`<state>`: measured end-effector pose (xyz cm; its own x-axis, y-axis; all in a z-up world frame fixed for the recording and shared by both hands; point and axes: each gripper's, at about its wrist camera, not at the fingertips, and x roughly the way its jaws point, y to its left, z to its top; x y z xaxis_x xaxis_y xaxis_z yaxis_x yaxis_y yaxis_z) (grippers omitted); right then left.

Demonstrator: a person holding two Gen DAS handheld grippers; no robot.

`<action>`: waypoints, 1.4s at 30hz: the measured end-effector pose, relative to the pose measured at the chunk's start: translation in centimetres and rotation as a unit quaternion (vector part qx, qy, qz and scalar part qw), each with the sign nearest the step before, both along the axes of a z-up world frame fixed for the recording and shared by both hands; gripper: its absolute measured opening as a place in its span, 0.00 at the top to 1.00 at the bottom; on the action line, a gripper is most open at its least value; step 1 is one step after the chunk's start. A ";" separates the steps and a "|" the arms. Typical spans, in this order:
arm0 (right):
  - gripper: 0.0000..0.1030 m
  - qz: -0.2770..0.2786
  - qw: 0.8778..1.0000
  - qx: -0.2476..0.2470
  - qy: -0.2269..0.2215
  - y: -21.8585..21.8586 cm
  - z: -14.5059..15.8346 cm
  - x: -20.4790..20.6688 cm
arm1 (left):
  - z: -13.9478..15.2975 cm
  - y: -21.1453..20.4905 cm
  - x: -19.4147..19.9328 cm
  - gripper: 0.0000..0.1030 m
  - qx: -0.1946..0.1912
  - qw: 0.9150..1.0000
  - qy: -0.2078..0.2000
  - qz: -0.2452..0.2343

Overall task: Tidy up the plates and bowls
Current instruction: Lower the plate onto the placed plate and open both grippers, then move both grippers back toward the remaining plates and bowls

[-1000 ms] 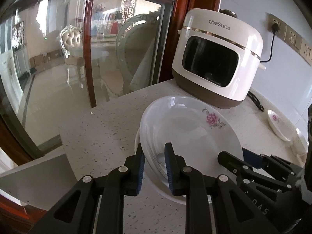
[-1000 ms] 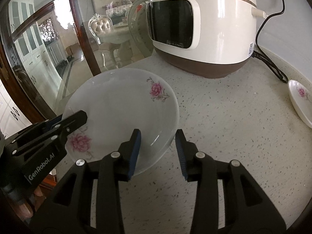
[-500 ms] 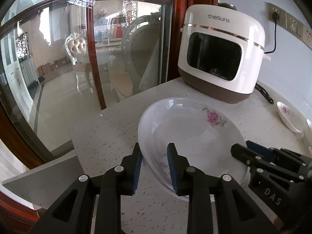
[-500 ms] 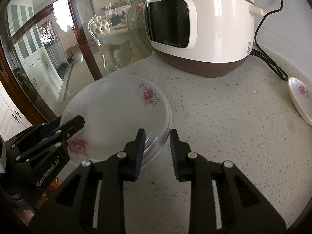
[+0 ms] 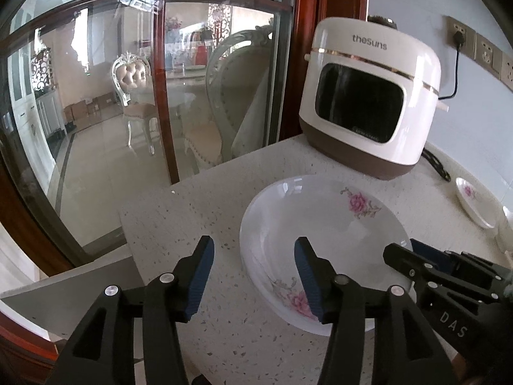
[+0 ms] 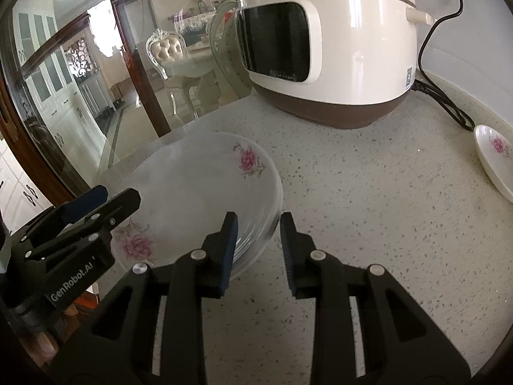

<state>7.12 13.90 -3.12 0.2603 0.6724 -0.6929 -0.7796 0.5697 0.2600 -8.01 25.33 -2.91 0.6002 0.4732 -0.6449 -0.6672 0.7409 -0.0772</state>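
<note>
A stack of white plates with pink flowers (image 5: 323,224) (image 6: 198,189) lies flat on the speckled countertop (image 6: 368,211). My left gripper (image 5: 253,250) straddles the stack's left rim. Its jaws are opening and wide apart, and no pad touches the plate. My right gripper (image 6: 258,231) straddles the right rim (image 6: 274,221). Its jaws are opening too, with a gap on both sides of the rim. Each gripper shows from the side in the other wrist's view.
A white and brown rice cooker (image 5: 368,102) (image 6: 327,41) stands behind the plates, its cord (image 6: 445,106) running along the wall. A small flowered dish (image 5: 474,202) (image 6: 495,157) sits at the right. A glass partition in a red-brown frame (image 5: 166,102) borders the counter's left edge.
The top plate, held tilted above the stack by both grippers, has come down flat onto it. Both grippers have let go, the left one spreading wide.
</note>
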 end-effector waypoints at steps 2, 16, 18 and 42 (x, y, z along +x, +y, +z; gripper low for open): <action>0.54 -0.007 1.000 0.012 -0.005 -0.4 0.4 0.0 | 0.1 0.0 0.0 0.45 0.001 1.000 -0.006 0.000; 0.39 -0.075 0.997 0.024 -0.019 -2.5 1.0 0.9 | 1.0 -1.2 0.1 0.41 0.000 0.999 -0.030 -0.012; 0.37 -0.095 0.995 0.024 -0.021 -3.1 1.2 1.3 | 1.3 -1.7 0.2 0.41 -0.001 0.999 -0.037 -0.022; 0.32 -0.382 0.909 0.053 0.157 -16.6 0.5 11.5 | 7.1 -9.0 11.6 0.37 -0.080 0.966 -0.078 -0.234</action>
<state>18.62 -2.70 -2.64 0.4796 0.4454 -0.7560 -0.0447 0.8729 0.4859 3.60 16.34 4.17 0.8198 0.0277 -0.5720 -0.2327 0.9287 -0.2886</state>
